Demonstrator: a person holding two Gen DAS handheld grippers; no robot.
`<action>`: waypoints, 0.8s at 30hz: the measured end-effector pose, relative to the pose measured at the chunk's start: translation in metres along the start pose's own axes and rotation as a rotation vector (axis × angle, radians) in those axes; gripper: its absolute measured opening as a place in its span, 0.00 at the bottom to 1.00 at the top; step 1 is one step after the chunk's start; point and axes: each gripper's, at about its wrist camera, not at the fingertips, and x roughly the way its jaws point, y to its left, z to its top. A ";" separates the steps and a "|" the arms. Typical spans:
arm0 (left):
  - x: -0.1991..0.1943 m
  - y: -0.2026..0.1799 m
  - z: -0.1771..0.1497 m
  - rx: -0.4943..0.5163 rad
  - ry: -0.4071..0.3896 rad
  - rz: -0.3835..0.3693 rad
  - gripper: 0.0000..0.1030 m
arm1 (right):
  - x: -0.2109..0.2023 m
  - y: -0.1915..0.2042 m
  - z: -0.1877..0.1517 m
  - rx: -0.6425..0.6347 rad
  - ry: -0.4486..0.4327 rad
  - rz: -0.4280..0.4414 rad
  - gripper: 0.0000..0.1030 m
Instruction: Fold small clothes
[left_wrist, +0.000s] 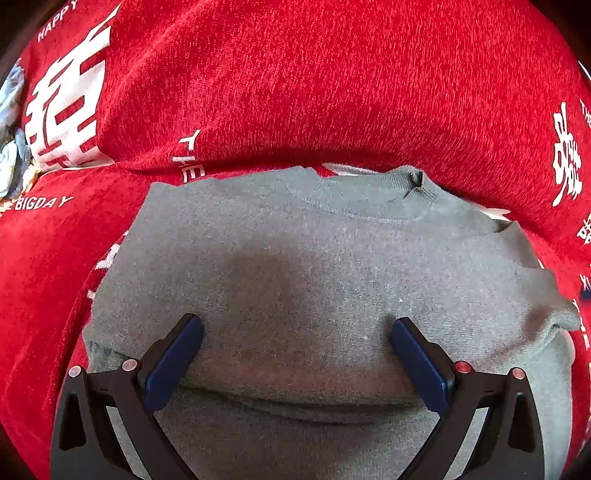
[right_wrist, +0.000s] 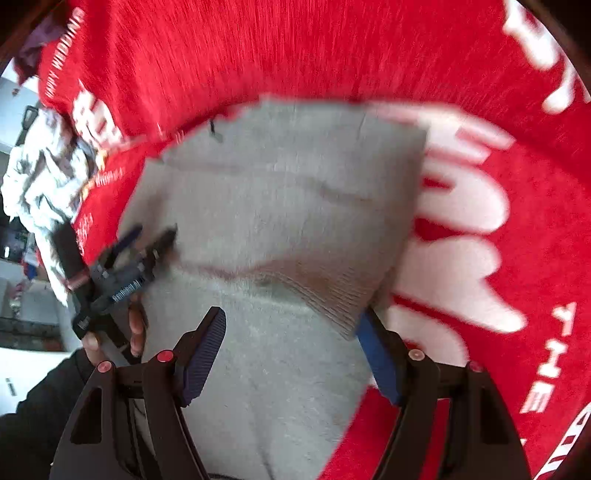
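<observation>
A small grey sweater (left_wrist: 295, 240) lies on a red blanket, its round neckline at the far side and a folded edge running across near my fingers. My left gripper (left_wrist: 295, 328) stands open just over the sweater's middle, with nothing pinched between its blue pads. In the blurred right wrist view the same grey sweater (right_wrist: 280, 192) fills the centre. My right gripper (right_wrist: 290, 321) is open above it, and a ribbed hem (right_wrist: 340, 295) lies close to its right finger. The left gripper (right_wrist: 147, 240) shows there at the left, held by a hand (right_wrist: 136, 328).
The red blanket (left_wrist: 332, 92) with white lettering covers the whole surface and rises in a thick roll behind the sweater. A heap of pale clothes (right_wrist: 40, 177) sits at the far left edge. A dark sleeve (right_wrist: 33, 424) shows at the lower left.
</observation>
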 end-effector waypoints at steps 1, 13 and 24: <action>0.000 -0.001 0.000 0.005 0.002 0.007 0.99 | -0.005 -0.001 0.002 -0.005 -0.034 -0.014 0.74; 0.001 -0.001 0.002 0.009 0.009 0.012 0.99 | 0.081 0.011 0.037 -0.357 0.086 -0.138 0.30; -0.021 0.020 0.033 -0.130 0.017 0.046 0.99 | 0.045 0.021 0.049 -0.383 -0.078 -0.185 0.10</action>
